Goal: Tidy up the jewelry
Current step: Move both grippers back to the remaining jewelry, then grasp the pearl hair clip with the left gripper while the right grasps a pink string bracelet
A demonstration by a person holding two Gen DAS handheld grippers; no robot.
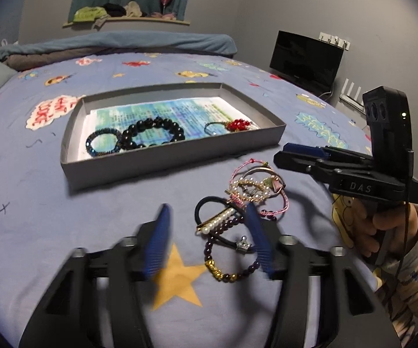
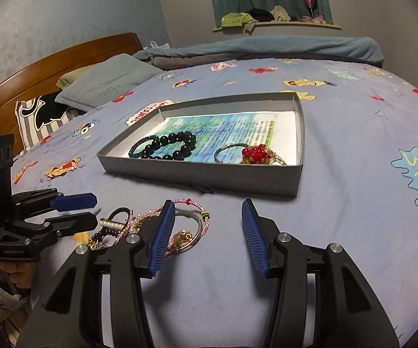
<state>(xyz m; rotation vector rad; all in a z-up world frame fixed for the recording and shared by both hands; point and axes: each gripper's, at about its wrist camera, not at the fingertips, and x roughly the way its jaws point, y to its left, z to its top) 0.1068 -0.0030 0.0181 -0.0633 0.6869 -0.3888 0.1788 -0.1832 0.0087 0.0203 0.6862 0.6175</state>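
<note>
A grey shallow box [image 1: 162,161] [image 2: 197,178] lies on the bed. It holds a black bead bracelet [image 1: 153,133] [image 2: 171,146], a dark teal bracelet [image 1: 103,142] [image 2: 142,145] and a bangle with red beads [image 1: 232,124] [image 2: 252,153]. A pile of loose jewelry [image 1: 238,203] [image 2: 151,226] lies on the sheet in front of the box: pearl pieces, pink cords, a black hair tie, a purple bead bracelet. My left gripper [image 1: 209,226] is open over the near end of the pile. My right gripper [image 2: 207,226] is open, just right of the pile, and it also shows in the left wrist view [image 1: 284,152].
The bed has a blue cartoon-print sheet [image 2: 354,174]. Pillows [image 2: 104,84] and a wooden headboard [image 2: 34,69] are at the left, a folded blanket [image 1: 116,43] at the far edge. A black monitor [image 1: 304,58] stands off the bed's right side.
</note>
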